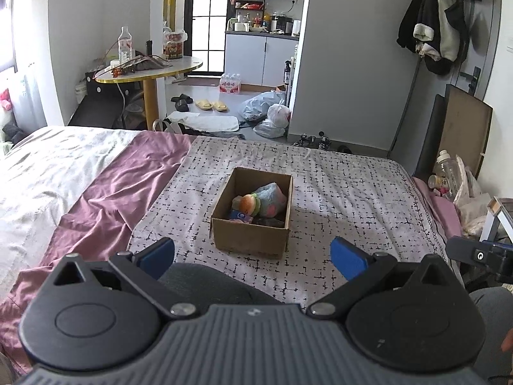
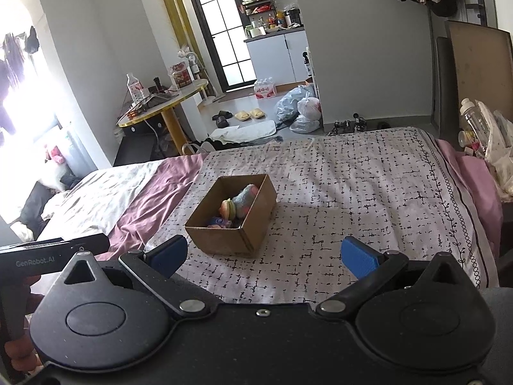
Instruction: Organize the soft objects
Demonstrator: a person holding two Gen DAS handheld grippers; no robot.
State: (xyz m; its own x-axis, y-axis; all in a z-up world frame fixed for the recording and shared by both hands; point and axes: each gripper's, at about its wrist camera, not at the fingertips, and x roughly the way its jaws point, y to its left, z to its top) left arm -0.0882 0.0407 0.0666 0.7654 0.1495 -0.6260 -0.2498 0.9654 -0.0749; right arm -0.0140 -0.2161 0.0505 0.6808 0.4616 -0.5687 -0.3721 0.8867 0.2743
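Two grippers, both spread wide, nothing held: left gripper (image 1: 253, 258) and right gripper (image 2: 264, 255), blue pads apart, hovering over patterned bedspread (image 1: 346, 189). Cardboard box (image 1: 253, 213) sits open-topped mid-bed, ahead of both grippers, not touched. Soft toys inside box: blue-pink plush (image 1: 272, 199) leaning against far side, burger-shaped plush (image 1: 248, 204) beside it, small blue item (image 1: 238, 215) near front wall. Mauve sheet (image 1: 121, 186) left of bedspread. Round table (image 1: 150, 67) beyond bed.
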